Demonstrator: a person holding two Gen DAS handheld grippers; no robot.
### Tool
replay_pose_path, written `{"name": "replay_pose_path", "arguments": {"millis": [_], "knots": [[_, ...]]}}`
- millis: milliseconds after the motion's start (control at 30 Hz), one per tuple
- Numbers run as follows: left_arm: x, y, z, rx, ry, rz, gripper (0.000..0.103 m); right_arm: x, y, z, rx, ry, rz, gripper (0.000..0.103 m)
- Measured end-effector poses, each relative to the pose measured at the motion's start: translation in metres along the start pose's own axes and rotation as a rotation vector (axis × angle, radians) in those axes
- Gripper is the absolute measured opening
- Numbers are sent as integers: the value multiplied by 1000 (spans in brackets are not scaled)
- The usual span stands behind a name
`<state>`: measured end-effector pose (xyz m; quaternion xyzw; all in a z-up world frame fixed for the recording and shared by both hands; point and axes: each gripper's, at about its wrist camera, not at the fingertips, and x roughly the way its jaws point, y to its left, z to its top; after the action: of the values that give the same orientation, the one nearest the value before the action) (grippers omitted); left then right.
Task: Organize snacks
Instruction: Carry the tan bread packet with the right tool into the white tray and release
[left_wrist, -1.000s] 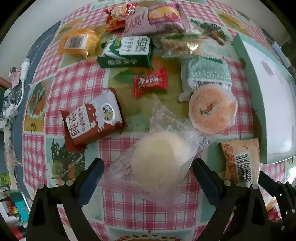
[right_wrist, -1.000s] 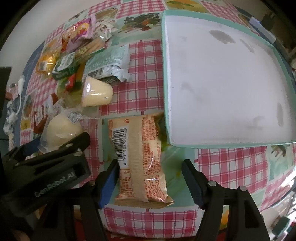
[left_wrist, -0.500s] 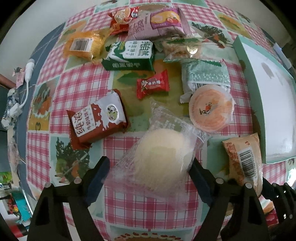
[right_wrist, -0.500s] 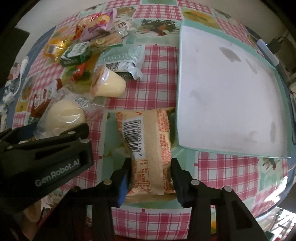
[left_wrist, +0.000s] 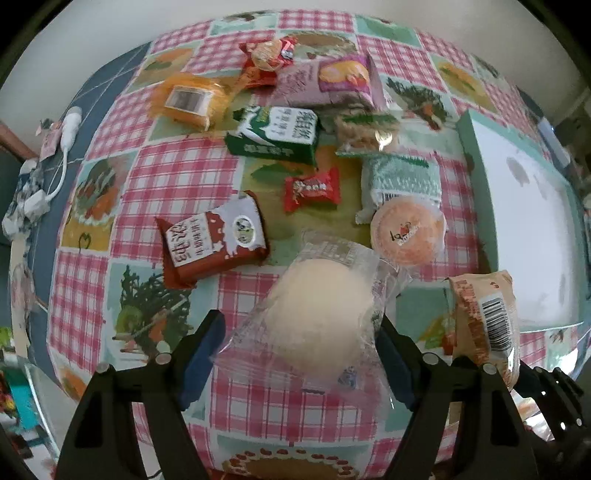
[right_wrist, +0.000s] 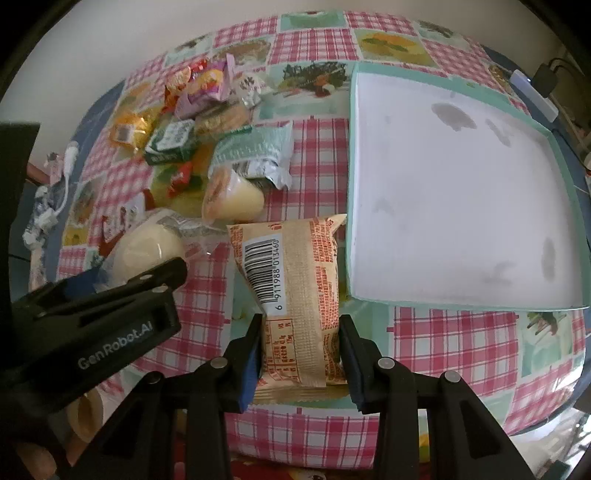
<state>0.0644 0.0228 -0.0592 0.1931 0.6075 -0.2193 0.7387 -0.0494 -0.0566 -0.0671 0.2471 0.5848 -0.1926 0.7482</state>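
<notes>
- The right gripper (right_wrist: 301, 341) had its fingers (right_wrist: 251, 354) clamped on the near end of the tan crinkly snack packet with a barcode (right_wrist: 291, 280), its long axis running away from the fingers.
- The shallow white tray with a teal rim (right_wrist: 349, 184) lay just right of the packet, nearer this hand.
- The left gripper (left_wrist: 301, 356) was closing its fingers on the round pale bun in clear wrap (left_wrist: 319, 317), over the checked table (left_wrist: 177, 177).
</notes>
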Motion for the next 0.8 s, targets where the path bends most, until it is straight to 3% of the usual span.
{"name": "replay_pose_path", "arguments": {"millis": [533, 800], "knots": [[-61, 24, -3, -84, -100, -153, 78, -40, -34, 5, 88, -138, 36, 41], [-71, 13, 4, -88, -115, -129, 78, -46, -55, 15, 156, -158, 53, 41]]}}
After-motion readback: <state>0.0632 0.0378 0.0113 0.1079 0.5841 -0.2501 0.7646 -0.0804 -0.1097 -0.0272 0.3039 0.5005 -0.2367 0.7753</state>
